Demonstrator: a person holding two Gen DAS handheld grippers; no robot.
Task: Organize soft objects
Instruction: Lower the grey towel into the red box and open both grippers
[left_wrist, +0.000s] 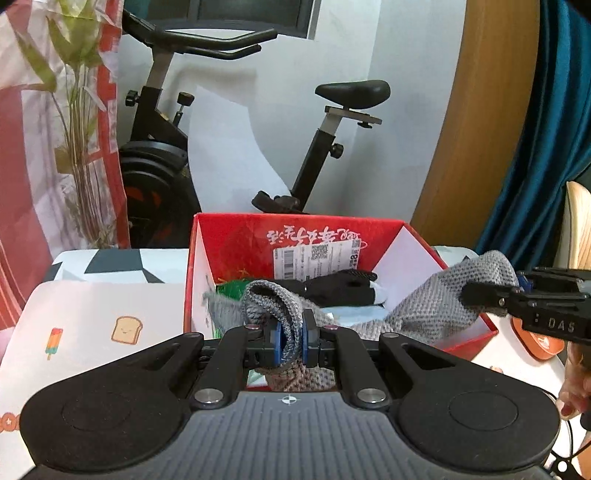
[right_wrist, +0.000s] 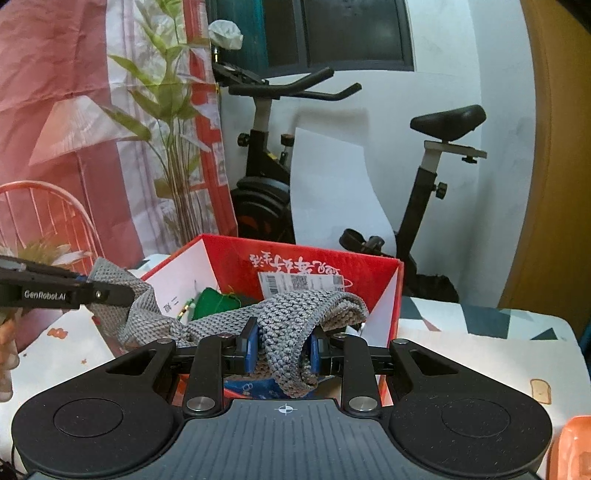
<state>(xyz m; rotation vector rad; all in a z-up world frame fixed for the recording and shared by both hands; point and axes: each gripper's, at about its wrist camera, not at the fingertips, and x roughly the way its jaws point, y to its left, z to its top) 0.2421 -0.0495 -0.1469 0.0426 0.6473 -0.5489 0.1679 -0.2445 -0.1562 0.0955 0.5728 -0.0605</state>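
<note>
Grey knit cloth (left_wrist: 424, 306), ends hidden between fingers (left_wrist: 275, 341)

black exercise bike (left_wrist: 229, 122) against white wall, green plant (right_wrist: 166, 122) by red-and-white curtain (left_wrist: 22, 166), teal curtain (left_wrist: 546, 129) far right, wooden panel (left_wrist: 476, 110), red wire chair (right_wrist: 44, 218), printed cloth on surface (left_wrist: 96, 321) with toast and popsicle pattern

The red box (left_wrist: 229, 236) stands open-topped on the desk (left_wrist: 92, 306), but a grey knitted cloth (left_wrist: 424, 306) stretches across its mouth. Dark clothes (left_wrist: 340, 288) and a green item (right_wrist: 210, 304) fill its floor. Bare desk lies either side; an exercise bike (left_wrist: 321, 147) blocks behind.
</note>
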